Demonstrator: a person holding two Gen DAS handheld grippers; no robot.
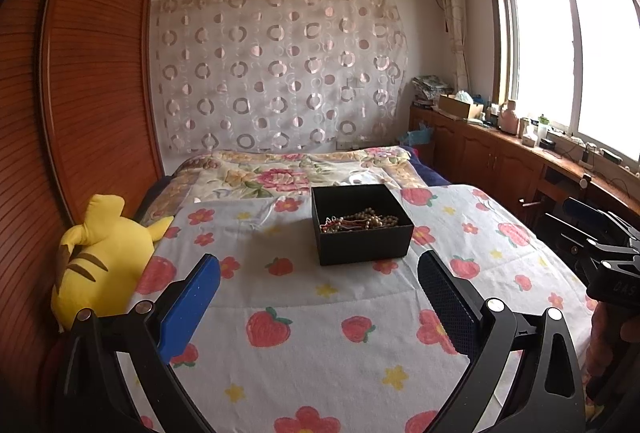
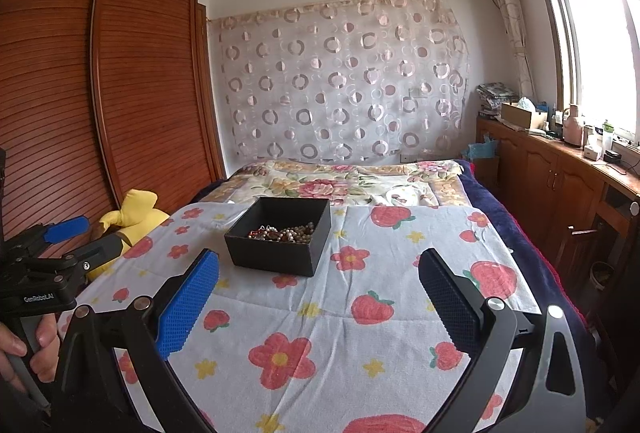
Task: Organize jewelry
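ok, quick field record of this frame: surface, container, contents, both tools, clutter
surface: bed with strawberry-print cloth
container: open black box, lidless, standing on the cloth
contents: tangled bead strands, beige beads plus red pieces
left tool: open, holding nothing, short of the box
right tool: open, holding nothing, short of the box
clutter: yellow plush toy at the cloth's left edge
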